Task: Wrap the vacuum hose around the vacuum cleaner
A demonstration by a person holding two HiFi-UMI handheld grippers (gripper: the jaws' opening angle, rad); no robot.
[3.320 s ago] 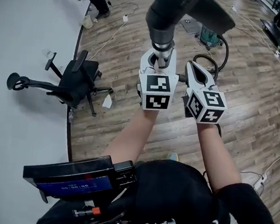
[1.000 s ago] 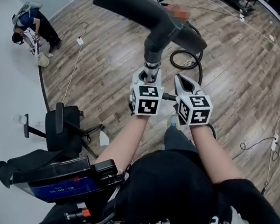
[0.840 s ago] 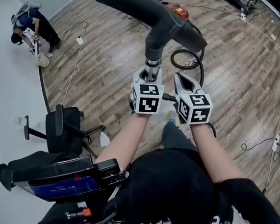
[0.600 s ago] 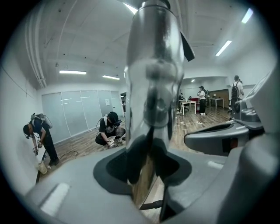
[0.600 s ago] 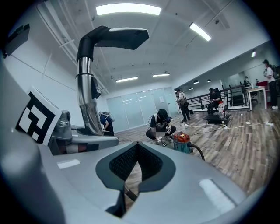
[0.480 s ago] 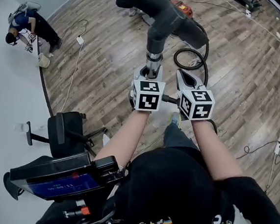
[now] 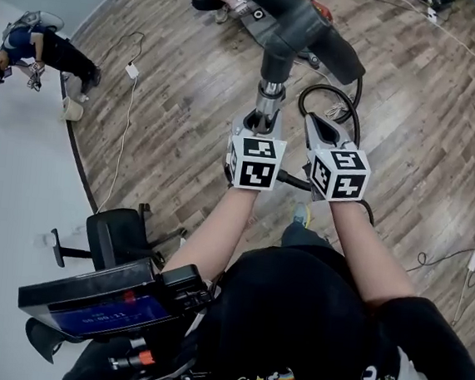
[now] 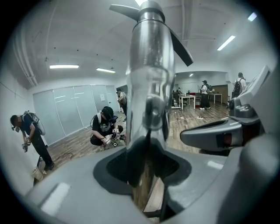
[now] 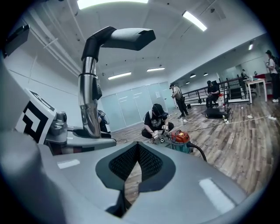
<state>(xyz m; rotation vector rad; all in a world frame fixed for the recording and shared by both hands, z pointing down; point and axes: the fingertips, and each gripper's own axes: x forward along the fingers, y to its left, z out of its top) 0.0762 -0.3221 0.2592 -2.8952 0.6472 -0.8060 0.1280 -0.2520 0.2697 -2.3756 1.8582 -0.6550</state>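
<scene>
My left gripper (image 7: 260,127) is shut on the shiny metal tube (image 8: 148,87) of the vacuum wand, which stands upright out of its jaws. The tube ends in a black nozzle head (image 7: 307,29), also seen in the right gripper view (image 9: 118,37). My right gripper (image 7: 320,128) is beside the left one, shut with nothing between its jaws (image 9: 131,175). The black hose (image 7: 334,98) loops on the floor beyond the grippers and passes under them. The red and teal vacuum cleaner (image 9: 181,141) stands on the wooden floor ahead, mostly hidden by the nozzle in the head view.
A person crouches next to the vacuum cleaner (image 9: 157,124). Another person (image 7: 34,44) stands at the far left by the white wall. A black office chair (image 7: 112,236) is at the lower left. Cables (image 7: 456,264) lie on the floor at the right.
The left gripper's hold on the tube is unchanged. Both grippers and the wand have drifted slightly right, and the floor scene has shifted as the person turned.
</scene>
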